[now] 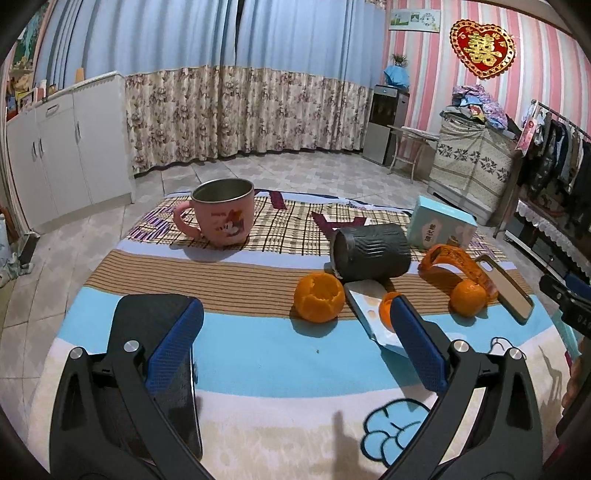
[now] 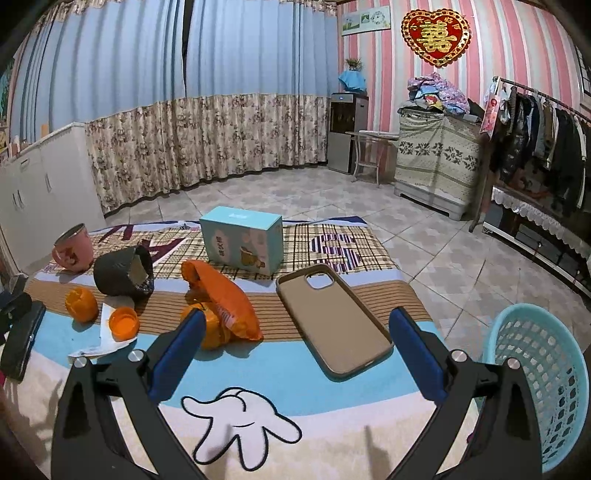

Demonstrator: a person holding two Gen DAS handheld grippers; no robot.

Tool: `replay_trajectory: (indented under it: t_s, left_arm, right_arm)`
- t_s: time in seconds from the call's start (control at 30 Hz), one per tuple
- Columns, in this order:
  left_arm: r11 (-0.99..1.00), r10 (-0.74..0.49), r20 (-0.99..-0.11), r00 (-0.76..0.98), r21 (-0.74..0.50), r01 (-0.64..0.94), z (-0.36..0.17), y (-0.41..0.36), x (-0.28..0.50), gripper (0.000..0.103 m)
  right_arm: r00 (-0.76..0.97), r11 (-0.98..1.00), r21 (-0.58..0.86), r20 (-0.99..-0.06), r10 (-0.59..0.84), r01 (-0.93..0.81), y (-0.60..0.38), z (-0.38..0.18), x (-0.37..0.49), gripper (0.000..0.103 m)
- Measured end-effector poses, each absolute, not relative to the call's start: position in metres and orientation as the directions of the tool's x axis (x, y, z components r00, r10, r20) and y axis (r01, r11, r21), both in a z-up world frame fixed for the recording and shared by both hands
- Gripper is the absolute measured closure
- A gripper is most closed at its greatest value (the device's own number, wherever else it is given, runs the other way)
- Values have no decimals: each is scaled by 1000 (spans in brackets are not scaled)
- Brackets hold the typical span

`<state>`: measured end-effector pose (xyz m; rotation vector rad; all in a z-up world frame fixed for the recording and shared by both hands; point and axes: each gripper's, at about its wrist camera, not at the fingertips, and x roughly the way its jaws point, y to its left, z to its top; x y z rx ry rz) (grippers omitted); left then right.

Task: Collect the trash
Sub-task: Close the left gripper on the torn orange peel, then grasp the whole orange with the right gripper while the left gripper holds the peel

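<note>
A pink steel-lined cartoon mug (image 1: 223, 212) stands at the far left of a striped cartoon-print blanket (image 2: 288, 373), well apart from a pale blue cardboard box (image 2: 242, 240) upright near the far edge. A tan phone case (image 2: 332, 321) lies face-up near the blanket's right side. Behind, blue and floral curtains (image 1: 240, 92) hang beside white cabinets (image 1: 66, 147), and a red heart-shaped wall ornament (image 2: 436, 35) decorates pink striped wallpaper
</note>
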<state>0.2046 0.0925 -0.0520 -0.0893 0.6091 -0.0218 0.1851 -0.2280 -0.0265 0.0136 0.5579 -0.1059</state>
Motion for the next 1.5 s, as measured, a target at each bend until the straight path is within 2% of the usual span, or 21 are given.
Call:
replay_trajectory:
  t_s: [0.37, 0.63, 0.7, 0.8, 0.87, 1.3, 1.33, 1.4, 1.5]
  left_arm:
    - [994, -100, -672, 734, -100, 44, -79, 75, 264, 6]
    - [990, -135, -709, 692, -116, 75, -95, 71, 286, 29]
    - [987, -160, -721, 674, -136, 89, -100, 70, 289, 47]
    - [985, -168, -712, 681, -142, 94, -99, 69, 287, 59]
    - [986, -168, -706, 688, -135, 101, -97, 70, 285, 63]
    - [992, -127, -649, 750, -99, 81, -73, 87, 236, 64]
    - [992, -125, -646, 753, -101, 78, -73, 90, 234, 64]
    - [992, -123, -642, 756, -107, 71, -72, 97, 228, 64]
    - [992, -121, -642, 757, -108, 67, -72, 104, 224, 64]
  right_arm:
    - [821, 995, -46, -561, -102, 92, -226, -34, 201, 6]
    - [802, 996, -40, -590, -89, 81, -222, -42, 207, 6]
    - [799, 996, -39, -594, -86, 78, -220, -43, 208, 6]
    - [797, 996, -50, -598, -88, 72, -215, -45, 208, 6]
    - [795, 996, -51, -600, -84, 66, -212, -45, 207, 6]
    - [753, 998, -59, -656, -43, 5, -172, -57, 210, 7]
    - [748, 998, -60, -663, -39, 0, -169, -58, 211, 8]
    - [730, 998, -56, -683, -28, -14, -160, -63, 215, 20]
    - [715, 999, -41, -699, -9, -27, -152, -67, 219, 23]
